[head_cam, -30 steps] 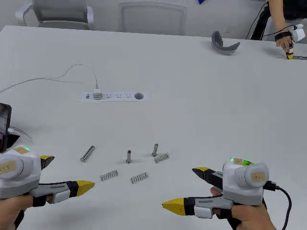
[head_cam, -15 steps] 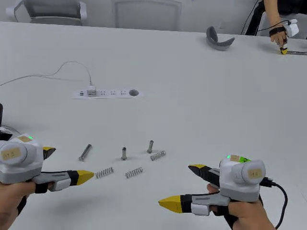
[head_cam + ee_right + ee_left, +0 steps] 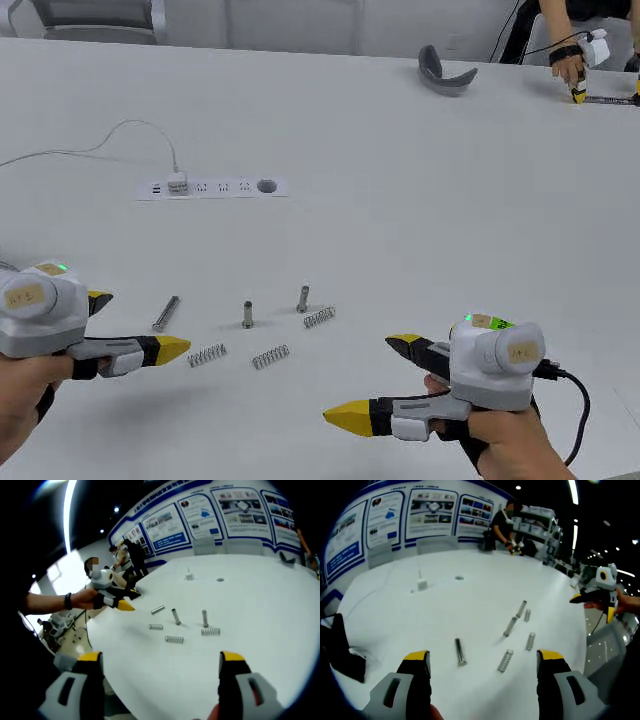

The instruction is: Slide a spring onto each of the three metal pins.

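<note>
head view: no spring sits on a pin yet, so the task looks barely begun. the left hand-held gripper (image 3: 135, 325) and right hand-held gripper (image 3: 372, 380) both have jaws wide apart, holding nothing. between them on the table (image 3: 420, 230) lie three springs (image 3: 270, 357). just beyond those stand two pins (image 3: 247, 315), and a third pin (image 3: 166, 313) lies flat just ahead of the left one. the next move likely calls for closing on a spring while steadying a pin.

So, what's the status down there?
Left gripper, right gripper open, empty. Three silver coil springs lie loose beside three grey metal pins, none threaded. Nothing blocking.
</note>
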{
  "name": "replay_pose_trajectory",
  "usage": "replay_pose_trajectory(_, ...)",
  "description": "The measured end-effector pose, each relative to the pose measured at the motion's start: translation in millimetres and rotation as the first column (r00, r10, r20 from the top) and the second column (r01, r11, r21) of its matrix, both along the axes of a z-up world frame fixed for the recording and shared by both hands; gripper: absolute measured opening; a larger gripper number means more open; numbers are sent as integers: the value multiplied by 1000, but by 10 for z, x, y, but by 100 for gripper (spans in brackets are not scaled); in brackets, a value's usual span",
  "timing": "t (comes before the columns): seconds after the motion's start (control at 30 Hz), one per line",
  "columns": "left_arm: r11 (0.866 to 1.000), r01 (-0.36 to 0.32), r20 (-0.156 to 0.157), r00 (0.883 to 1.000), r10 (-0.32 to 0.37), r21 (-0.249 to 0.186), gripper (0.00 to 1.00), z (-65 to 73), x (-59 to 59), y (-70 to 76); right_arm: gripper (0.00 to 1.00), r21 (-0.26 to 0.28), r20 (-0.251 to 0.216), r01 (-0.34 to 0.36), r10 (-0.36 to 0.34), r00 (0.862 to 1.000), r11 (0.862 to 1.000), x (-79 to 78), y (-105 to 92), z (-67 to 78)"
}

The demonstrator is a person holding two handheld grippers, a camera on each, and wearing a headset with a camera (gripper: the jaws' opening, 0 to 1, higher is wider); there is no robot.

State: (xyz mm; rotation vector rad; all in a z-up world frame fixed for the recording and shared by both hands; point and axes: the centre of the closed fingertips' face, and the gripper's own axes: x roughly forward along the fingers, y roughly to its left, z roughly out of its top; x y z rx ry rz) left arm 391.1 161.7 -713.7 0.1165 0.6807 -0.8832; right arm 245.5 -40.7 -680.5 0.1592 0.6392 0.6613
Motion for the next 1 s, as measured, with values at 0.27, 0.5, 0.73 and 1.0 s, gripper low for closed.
replay_pose_trajectory(0.27, 999, -26, -29, 999, 25, -40, 86, -59, 144, -105, 97, 5, -11, 1, -1, 1000, 1000, -22, 8, -44)
replay_pose_trajectory(0.5, 999, -29, -53, 998, 28, -16, 84, -246, 224, -140, 97, 13, -21, 10, -10, 1000, 1000, -61, -13, -92)
replay_pose_trajectory(0.73, 999, -37, -76, 996, 38, 12, 79, -421, 299, -154, 97, 15, -22, 22, -22, 1000, 1000, -74, -58, -96)
replay_pose_trajectory(1.0, 998, -49, -92, 994, 54, 51, 69, -592, 368, -153, 96, 17, -29, 28, -27, 999, 999, -72, -72, -120)
